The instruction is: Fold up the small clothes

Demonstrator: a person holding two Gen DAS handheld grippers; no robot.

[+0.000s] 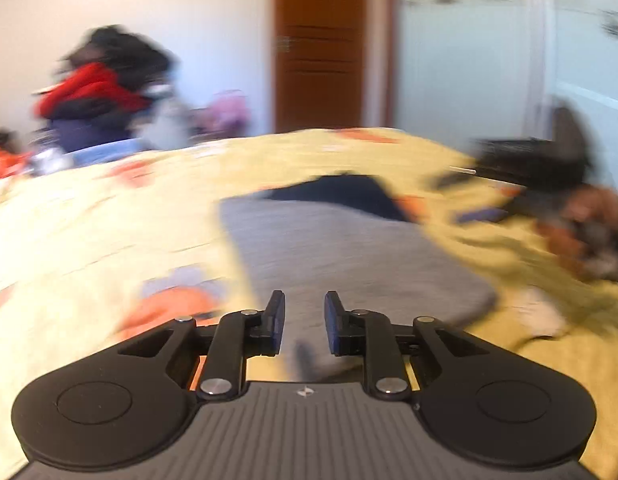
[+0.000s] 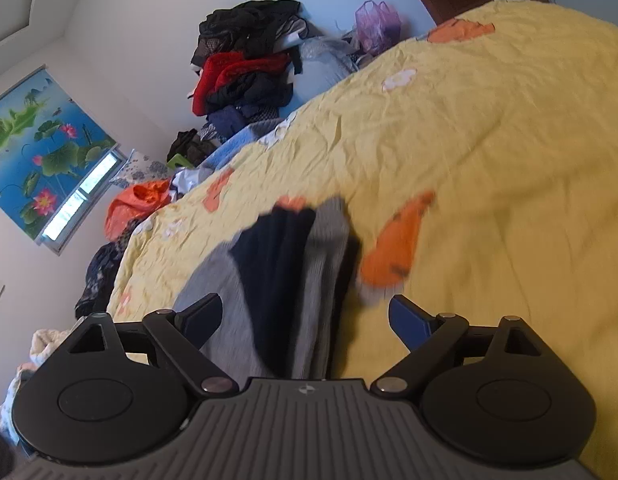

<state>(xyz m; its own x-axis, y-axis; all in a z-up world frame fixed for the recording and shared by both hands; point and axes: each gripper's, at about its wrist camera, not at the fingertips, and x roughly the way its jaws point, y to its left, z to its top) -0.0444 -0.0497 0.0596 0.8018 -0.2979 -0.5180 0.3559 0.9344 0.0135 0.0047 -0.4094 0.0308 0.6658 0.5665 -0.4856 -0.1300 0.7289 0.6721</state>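
Observation:
A small grey garment [image 1: 349, 256] with a dark navy part [image 1: 349, 192] at its far end lies on the yellow bedspread [image 1: 89, 232]. My left gripper [image 1: 305, 320] hovers over its near end, jaws a narrow gap apart with nothing between them; this view is motion-blurred. In the right wrist view the same grey and navy garment [image 2: 285, 272] lies straight ahead. My right gripper [image 2: 305, 316] is wide open just above its near part, one finger on each side, holding nothing.
A pile of dark and red clothes [image 2: 245, 64] stands against the wall beyond the bed's far side. A purple bag [image 2: 377, 20] and an orange bag [image 2: 137, 204] lie beside it. A brown door [image 1: 321, 44] is beyond the bed. Dark items [image 1: 541, 160] sit at the right.

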